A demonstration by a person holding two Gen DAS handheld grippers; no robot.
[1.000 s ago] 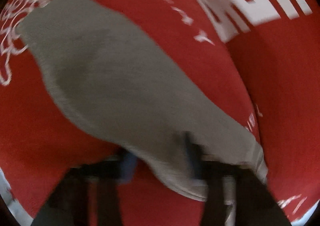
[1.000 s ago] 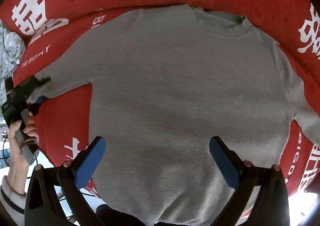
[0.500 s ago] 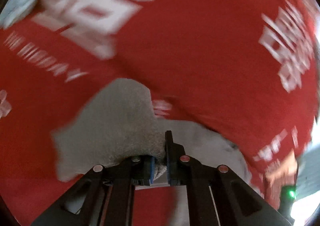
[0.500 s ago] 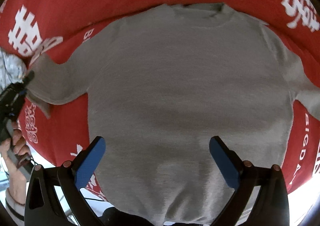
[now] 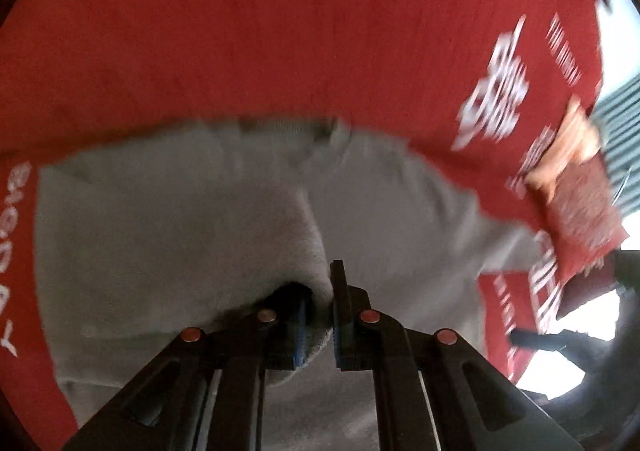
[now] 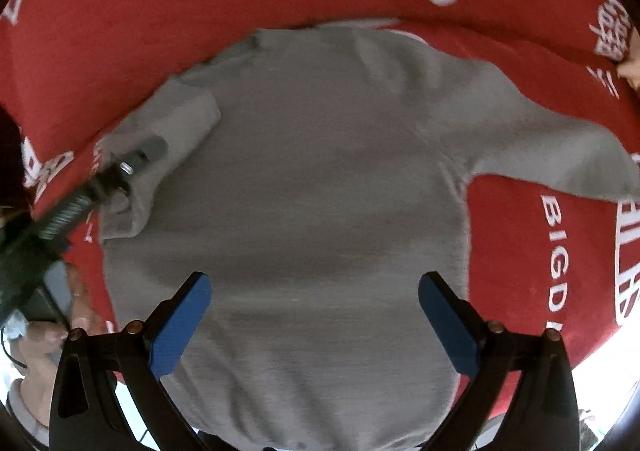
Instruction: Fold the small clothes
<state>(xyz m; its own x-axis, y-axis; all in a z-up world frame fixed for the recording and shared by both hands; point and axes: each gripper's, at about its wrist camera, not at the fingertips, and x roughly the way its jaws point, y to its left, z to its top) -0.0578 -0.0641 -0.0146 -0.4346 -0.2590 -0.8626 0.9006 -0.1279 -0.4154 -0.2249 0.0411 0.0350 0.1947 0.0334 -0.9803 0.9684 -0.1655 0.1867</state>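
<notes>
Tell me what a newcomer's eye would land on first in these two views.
First, the grey sweater spread flat across the middle of the red printed cloth, neckline at the far end. Next, the left gripper shut on the sweater's left sleeve, which is doubled in over the body. Last, the right gripper, wide open above the hem and holding nothing.

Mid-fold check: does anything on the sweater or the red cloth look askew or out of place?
Nothing looks damaged or spilled. The gray sweater lies flat on the red cloth. Its only uneven part is one sleeve, pinched in the left gripper and doubled loosely over the body, while the other sleeve lies spread out.
</notes>
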